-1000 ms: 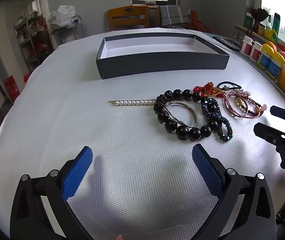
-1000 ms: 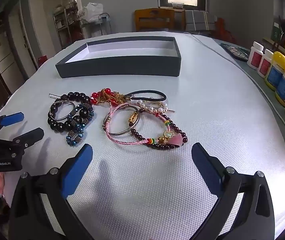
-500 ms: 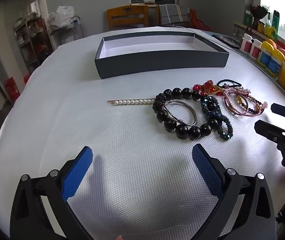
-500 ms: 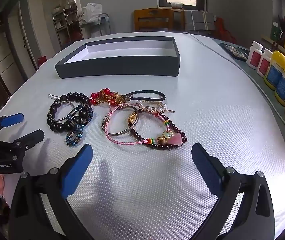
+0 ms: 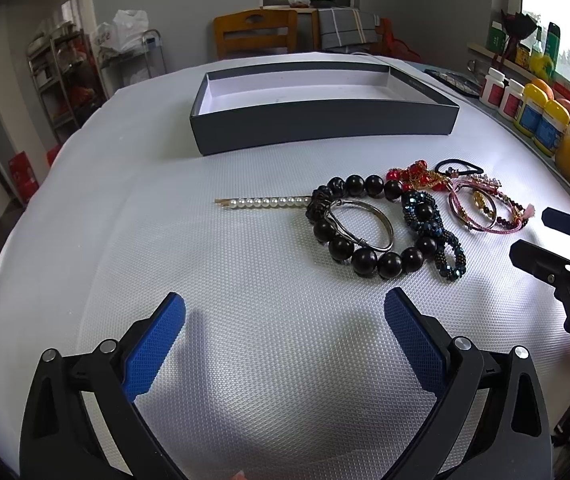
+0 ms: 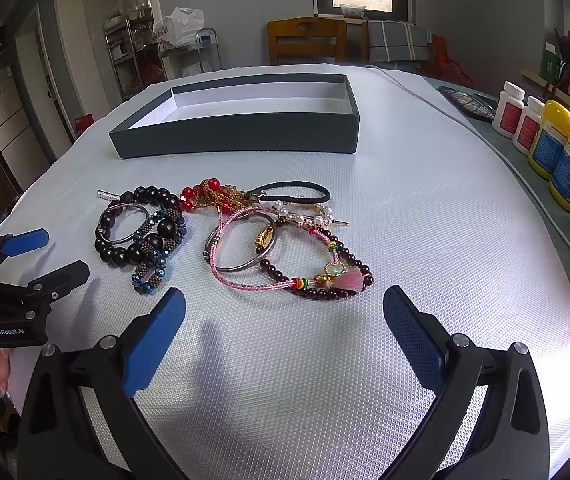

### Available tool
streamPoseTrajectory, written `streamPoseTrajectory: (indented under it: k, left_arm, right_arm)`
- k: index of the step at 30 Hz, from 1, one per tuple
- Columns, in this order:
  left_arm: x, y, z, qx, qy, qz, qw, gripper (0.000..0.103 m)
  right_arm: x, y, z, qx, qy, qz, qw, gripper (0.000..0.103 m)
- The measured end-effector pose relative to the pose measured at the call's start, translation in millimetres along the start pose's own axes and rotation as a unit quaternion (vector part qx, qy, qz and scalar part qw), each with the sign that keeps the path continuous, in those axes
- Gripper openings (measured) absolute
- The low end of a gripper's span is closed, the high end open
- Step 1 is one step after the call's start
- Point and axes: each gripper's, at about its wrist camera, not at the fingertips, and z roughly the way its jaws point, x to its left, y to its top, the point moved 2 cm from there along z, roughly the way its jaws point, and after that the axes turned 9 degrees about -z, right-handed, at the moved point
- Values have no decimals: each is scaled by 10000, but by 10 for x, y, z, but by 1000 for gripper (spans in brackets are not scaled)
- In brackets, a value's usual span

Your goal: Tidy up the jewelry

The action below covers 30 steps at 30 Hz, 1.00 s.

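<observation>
Dark tray (image 5: 325,126) sits on the counter (image 5: 245,360) well ahead of both sets of jaws, white inside, nothing in it. Jewelry all lies on the counter btw jaws & tray: black bead bracelet (image 5: 359,258) w/ silver bangle (image 5: 361,222), pearl pin (image 5: 265,202), blue beaded piece (image 5: 433,236), pink cord bracelet (image 6: 245,280) just ahead of right gripper (image 6: 284,320). "GenRobot.AI" reads on left gripper (image 6: 51,254). Both grippers' jaws wide apart, holding nothing. Vs 1 s ago: both views nearly same, jewelry unmoved.

jewelry (image 6: 229,232): tangled heap (beads, bangles) on mat | box (image 6: 245,136): empty, beyond
</observation>
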Motion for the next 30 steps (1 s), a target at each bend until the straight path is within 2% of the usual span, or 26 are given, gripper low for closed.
streamPoseTrajectory:
  k: [30]
  left_arm:
    - [-13,-11,1,25,-10,-9,10000,101]
  right_arm:
    - [-10,-2,-3,8,17,29,10000,98]
